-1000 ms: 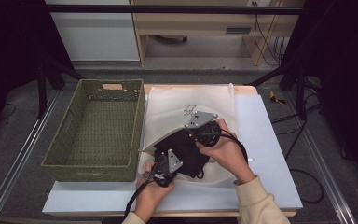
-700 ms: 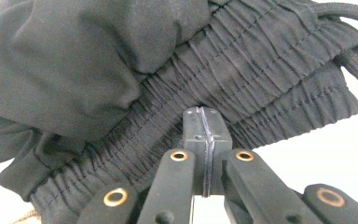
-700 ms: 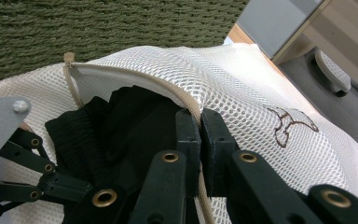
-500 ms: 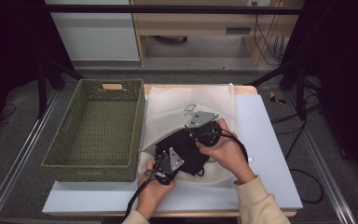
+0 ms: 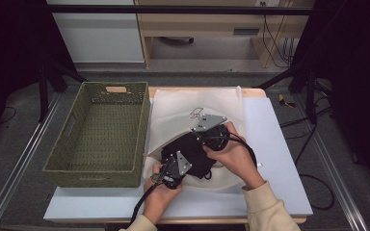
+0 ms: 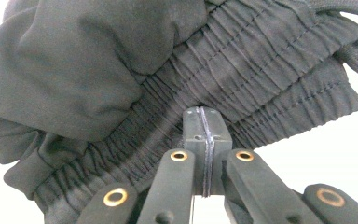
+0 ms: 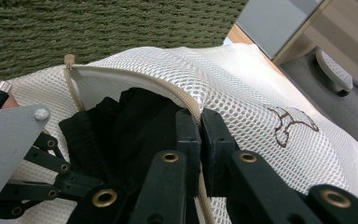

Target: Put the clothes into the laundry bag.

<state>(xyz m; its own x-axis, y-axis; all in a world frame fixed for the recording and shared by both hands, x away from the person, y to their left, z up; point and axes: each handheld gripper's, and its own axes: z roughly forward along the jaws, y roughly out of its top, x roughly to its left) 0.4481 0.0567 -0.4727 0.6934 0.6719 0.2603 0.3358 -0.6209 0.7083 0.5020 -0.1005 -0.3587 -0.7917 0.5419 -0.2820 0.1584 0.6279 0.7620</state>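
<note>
Black garment (image 5: pixel 192 154), bunched, lies on the white mesh bag (image 5: pixel 188 108) spread over the table (image 5: pixel 279 144), half inside the bag's open mouth, just right of the green woven basket (image 5: pixel 99 132).

In the left gripper view the garment (image 6: pixel 121 70) shows a gathered elastic waistband and a drawstring (image 6: pixel 354 51) at the right edge. The left hand-held gripper (image 6: pixel 203 114) has its jaws pressed together on the waistband, with a thin line of fabric pinched between them. In the high view this hand-held gripper (image 5: pixel 166 159) sits at the near left edge of the garment, held by the left hand (image 5: pixel 159 192).

The right hand-held gripper (image 7: pixel 200 116) pinches the bag's beige corded rim (image 7: pixel 186 100), which runs down between its closed jaws. Beyond the rim the mesh bag (image 7: pixel 242 93) lifts as a flap over the garment (image 7: pixel 121 121), and a small brown print (image 7: pixel 289 123) shows on the mesh. The left hand-held gripper's grey plate (image 7: pixel 7 140) and black linkage appear at lower left of that view, with the basket (image 7: pixel 98 28) behind.

In the high view the right hand-held gripper (image 5: pixel 197 134) is at the far side of the garment, its grey plate on top, gripped by the right hand (image 5: pixel 231 151) in a cream sleeve (image 5: pixel 270 209). Black cables trail from both hand-held grippers toward the near edge.
</note>
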